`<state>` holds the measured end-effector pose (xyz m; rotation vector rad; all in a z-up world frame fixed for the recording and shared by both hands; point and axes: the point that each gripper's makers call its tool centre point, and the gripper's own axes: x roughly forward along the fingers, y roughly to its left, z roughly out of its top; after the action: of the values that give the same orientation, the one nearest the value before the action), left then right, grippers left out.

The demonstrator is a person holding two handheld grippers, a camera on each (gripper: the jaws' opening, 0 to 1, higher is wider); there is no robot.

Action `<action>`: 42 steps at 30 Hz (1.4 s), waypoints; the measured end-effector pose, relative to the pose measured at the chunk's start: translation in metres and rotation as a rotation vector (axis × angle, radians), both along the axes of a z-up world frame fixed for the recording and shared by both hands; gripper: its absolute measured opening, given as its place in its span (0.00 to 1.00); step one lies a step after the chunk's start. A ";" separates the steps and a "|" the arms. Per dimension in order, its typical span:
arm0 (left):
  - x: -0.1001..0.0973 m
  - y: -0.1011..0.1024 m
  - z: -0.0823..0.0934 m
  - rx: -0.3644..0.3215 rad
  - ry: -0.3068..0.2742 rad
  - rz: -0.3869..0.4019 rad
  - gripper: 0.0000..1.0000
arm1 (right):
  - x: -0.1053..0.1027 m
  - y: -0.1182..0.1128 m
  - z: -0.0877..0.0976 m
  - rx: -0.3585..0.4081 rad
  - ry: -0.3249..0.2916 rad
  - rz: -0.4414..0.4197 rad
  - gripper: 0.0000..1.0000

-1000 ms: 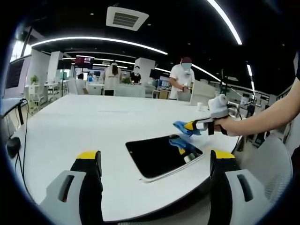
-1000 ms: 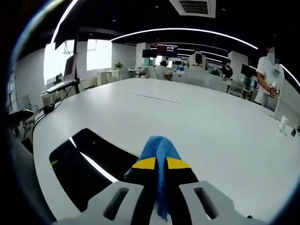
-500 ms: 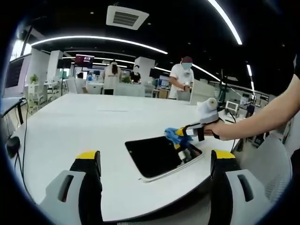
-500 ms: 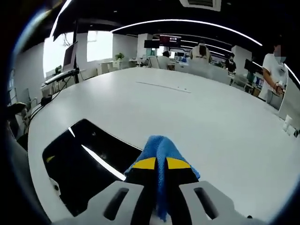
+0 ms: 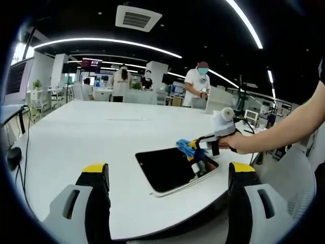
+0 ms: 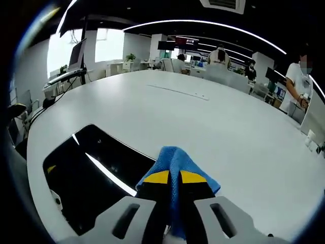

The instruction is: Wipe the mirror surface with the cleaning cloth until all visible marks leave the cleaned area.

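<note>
Right gripper (image 6: 170, 179): fingers closed on the blue cloth (image 6: 175, 161), a fold of it pinched between the yellow-tipped pads and bunching out ahead of them. Left gripper (image 5: 167, 175): fingers spread wide, nothing between them, held back at the near bench (image 5: 76, 137) edge.

Mirror (image 5: 172, 168): a dark rounded rectangle, flat on the white bench. In the left gripper view it sits ahead of the open fingers, between them and a little toward the right one. In the right gripper view the mirror (image 6: 86, 178) sits left of and below the closed fingers, and the cloth tip is at its near-right edge.

Step in hand, as judged: bringing the cloth down onto the far-right end of the glass to start a stroke. Contact cannot be confirmed from either view.

To do it well: lay the cloth flat, not on the pinched ridge; keep the finger tips off the glass; wipe in overlapping passes along the length. The mirror looks free to slide, so light pressure, or a steadying left gripper at its edge.

Orientation: long axis runs diagonally in the left gripper view, near-left to far-right, with the far end toward the right gripper (image 5: 203, 145). No marks can be made out on the glass at this size.
</note>
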<state>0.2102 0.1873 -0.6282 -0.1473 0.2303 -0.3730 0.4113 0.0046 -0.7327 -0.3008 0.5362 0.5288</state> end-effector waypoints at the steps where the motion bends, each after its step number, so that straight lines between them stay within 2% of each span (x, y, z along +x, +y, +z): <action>1: 0.000 0.000 0.000 0.000 0.001 -0.001 0.96 | 0.000 0.001 0.000 0.000 0.001 -0.001 0.01; 13: -0.001 0.000 0.001 0.000 -0.004 -0.002 0.97 | -0.002 0.020 -0.001 0.049 0.027 -0.020 0.00; 17: -0.001 -0.001 0.001 0.000 -0.004 -0.006 0.96 | -0.005 0.033 -0.001 0.026 0.013 0.000 0.00; 18: -0.001 -0.001 0.001 -0.001 -0.005 -0.005 0.96 | -0.006 0.037 -0.001 -0.005 -0.004 0.024 0.00; 23: -0.001 0.000 0.001 -0.001 -0.005 -0.004 0.96 | -0.014 0.065 0.001 -0.045 -0.024 0.097 0.00; 29: -0.002 -0.001 0.000 -0.001 -0.002 -0.006 0.96 | -0.019 0.092 0.001 -0.039 -0.023 0.134 0.00; 32: -0.002 -0.001 0.000 0.000 0.000 -0.006 0.96 | -0.020 0.100 0.000 -0.014 -0.005 0.137 0.00; 42: -0.003 -0.002 -0.001 0.004 0.007 -0.008 0.96 | -0.020 0.127 -0.002 0.005 0.002 0.169 0.00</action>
<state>0.2073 0.1854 -0.6290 -0.1437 0.2382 -0.3796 0.3911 0.1319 -0.7344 -0.3428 0.5138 0.6942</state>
